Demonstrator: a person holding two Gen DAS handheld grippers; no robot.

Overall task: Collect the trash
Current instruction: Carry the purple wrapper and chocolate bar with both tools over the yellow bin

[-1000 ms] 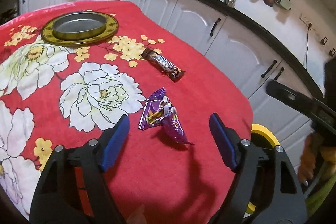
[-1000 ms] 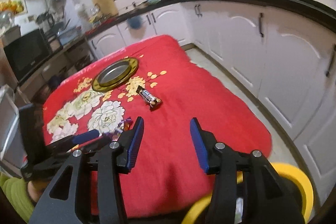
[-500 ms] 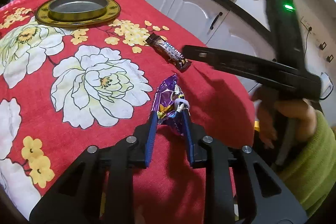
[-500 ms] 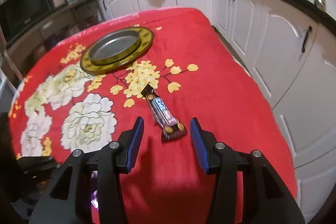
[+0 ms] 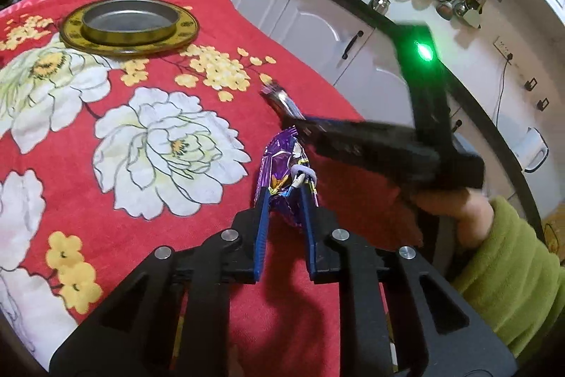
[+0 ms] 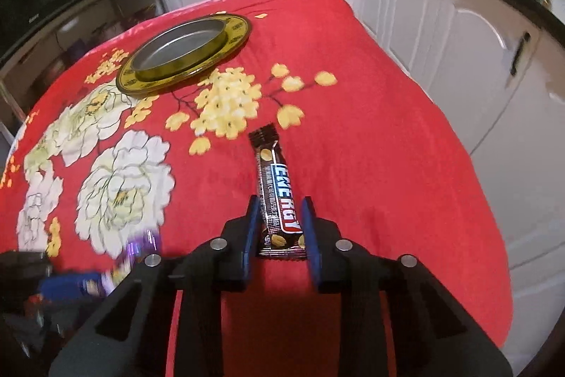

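The left hand-held gripper (image 5: 285, 196) has just been closing and now pinches a crumpled purple wrapper (image 5: 282, 172) between its blue pads, the foil lying on the red flowered cloth of the tabletop (image 5: 141, 235). The right hand-held gripper (image 6: 277, 221) has likewise just been closing, its pads now drawn in on either side of the near end of a dark energy bar wrapper (image 6: 277, 189), which lies flat on the cloth and points away toward a round metal tin (image 6: 183, 50) sitting on a gold-rimmed plate. Only the right wrist view shows that bar in full, its lettering readable; from the left wrist view the right gripper's black body covers all but its far tip. In the right wrist view the purple wrapper is only a blurred smear at the lower left. A green sleeve (image 5: 508, 271) shows at the left view's edge.
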